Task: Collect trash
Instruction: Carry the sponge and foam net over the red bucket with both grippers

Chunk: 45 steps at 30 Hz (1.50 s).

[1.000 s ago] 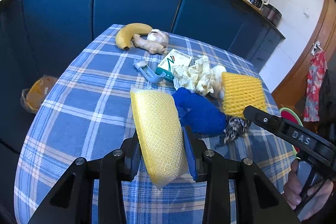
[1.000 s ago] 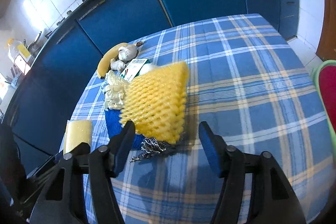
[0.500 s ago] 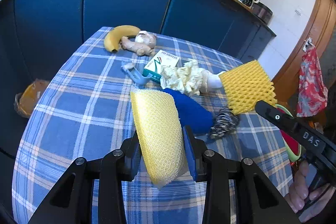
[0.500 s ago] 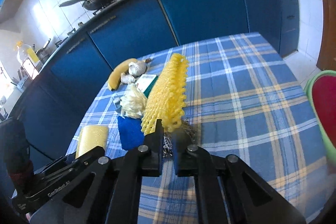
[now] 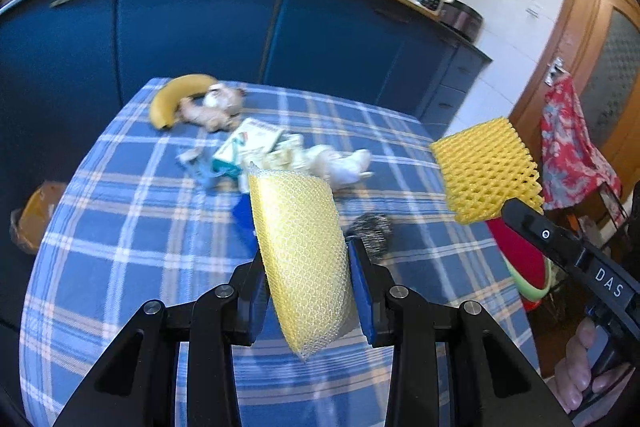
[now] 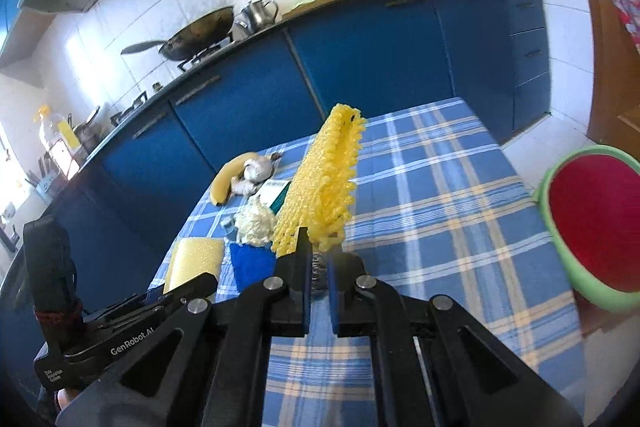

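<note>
My left gripper (image 5: 307,291) is shut on a pale yellow sponge in mesh (image 5: 300,255) and holds it above the checked tablecloth (image 5: 120,235). The sponge also shows in the right wrist view (image 6: 196,261). My right gripper (image 6: 318,291) is shut on a yellow foam fruit net (image 6: 320,187), lifted off the table; the net also shows in the left wrist view (image 5: 486,169) at the right. Still on the cloth lie a blue cloth (image 6: 250,265), a steel scourer (image 5: 370,227), crumpled white paper (image 5: 320,159) and a small carton (image 5: 248,143).
A banana (image 5: 174,99), ginger and garlic (image 5: 218,105) lie at the table's far left. A green basin with a red inside (image 6: 592,223) stands beyond the table's right edge. Blue cabinets (image 5: 200,27) run behind. A yellow bag (image 5: 34,215) lies on the floor at left.
My right gripper closed on the foam net and raised it off the table, moving right. My left gripper rose slightly, still holding the sponge.
</note>
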### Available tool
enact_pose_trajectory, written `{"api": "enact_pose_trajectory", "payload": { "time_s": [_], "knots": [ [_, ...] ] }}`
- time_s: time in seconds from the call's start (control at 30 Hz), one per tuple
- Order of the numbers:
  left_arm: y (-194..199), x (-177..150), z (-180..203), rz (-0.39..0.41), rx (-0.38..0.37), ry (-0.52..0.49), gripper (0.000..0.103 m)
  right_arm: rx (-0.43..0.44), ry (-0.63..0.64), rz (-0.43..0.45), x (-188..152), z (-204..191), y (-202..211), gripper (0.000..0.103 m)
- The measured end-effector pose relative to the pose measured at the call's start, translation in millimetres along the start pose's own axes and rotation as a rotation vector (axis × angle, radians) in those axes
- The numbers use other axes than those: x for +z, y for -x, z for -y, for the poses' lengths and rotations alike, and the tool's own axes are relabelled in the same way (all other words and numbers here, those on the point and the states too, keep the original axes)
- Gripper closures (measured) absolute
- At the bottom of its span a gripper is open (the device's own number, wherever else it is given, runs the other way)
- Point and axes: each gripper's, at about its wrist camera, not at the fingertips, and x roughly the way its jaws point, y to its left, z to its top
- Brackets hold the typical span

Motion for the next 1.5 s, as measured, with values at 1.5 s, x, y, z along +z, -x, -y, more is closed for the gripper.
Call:
{"api": "enact_pose_trajectory", "payload": {
  "time_s": [1.5],
  "knots": [
    [-128.5,-1.4,265.8,-0.199,-0.281,-0.384,0.065,-0.321,-0.422,0.078,-30.0,245.0,88.2,0.093]
  ]
}}
